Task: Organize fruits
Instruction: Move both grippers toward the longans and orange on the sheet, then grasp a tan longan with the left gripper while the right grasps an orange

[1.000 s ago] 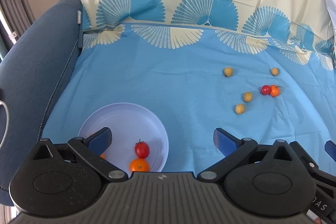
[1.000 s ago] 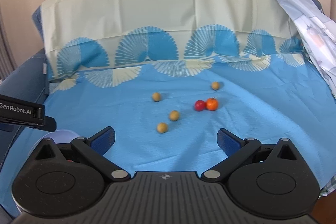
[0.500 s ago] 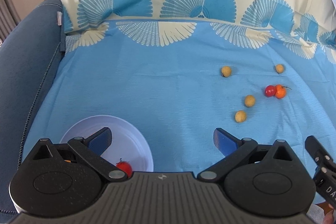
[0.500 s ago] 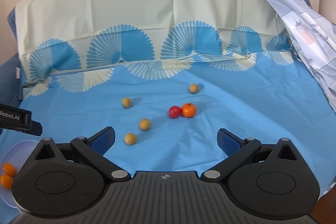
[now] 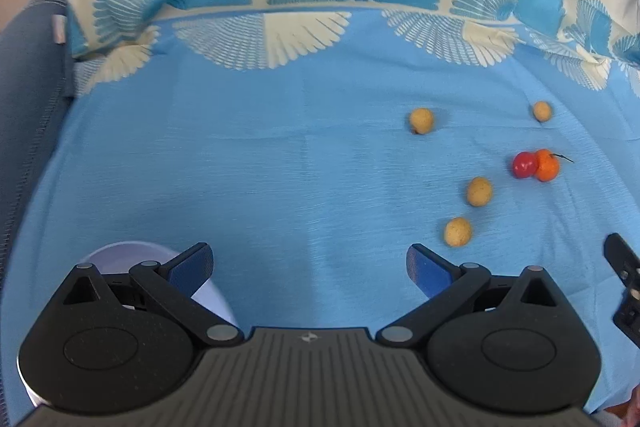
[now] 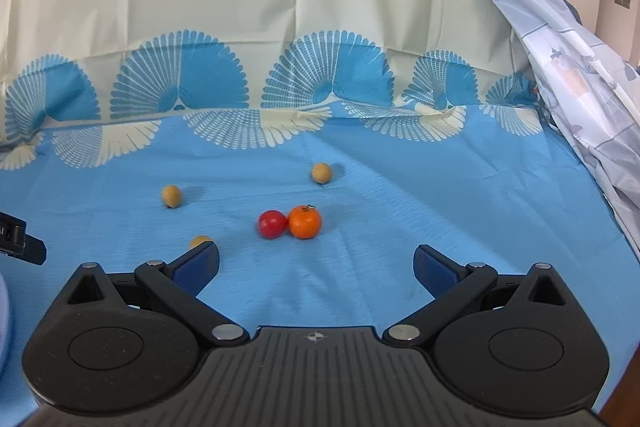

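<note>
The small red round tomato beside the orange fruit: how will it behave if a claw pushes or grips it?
The small red round tomato would probably roll, being round on smooth blue cloth. Pushed rightwards, it likely nudges the touching small orange round fruit. Its glossy skin may slip.

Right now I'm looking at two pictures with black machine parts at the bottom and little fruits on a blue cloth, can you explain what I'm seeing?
Each picture comes from a camera mounted on a hand-held gripper, a tool a person carries in each hand; there is no robot. The black shape at the bottom is the tool itself, with two blue-tipped fingers reaching forward. One view belongs to the left gripper, the other to the right gripper. Both stand open and hold nothing. On the blue cloth lie four small tan fruits, such as this one, plus a red fruit touching an orange fruit. A pale bowl peeks out behind the left gripper's fingers.
</note>
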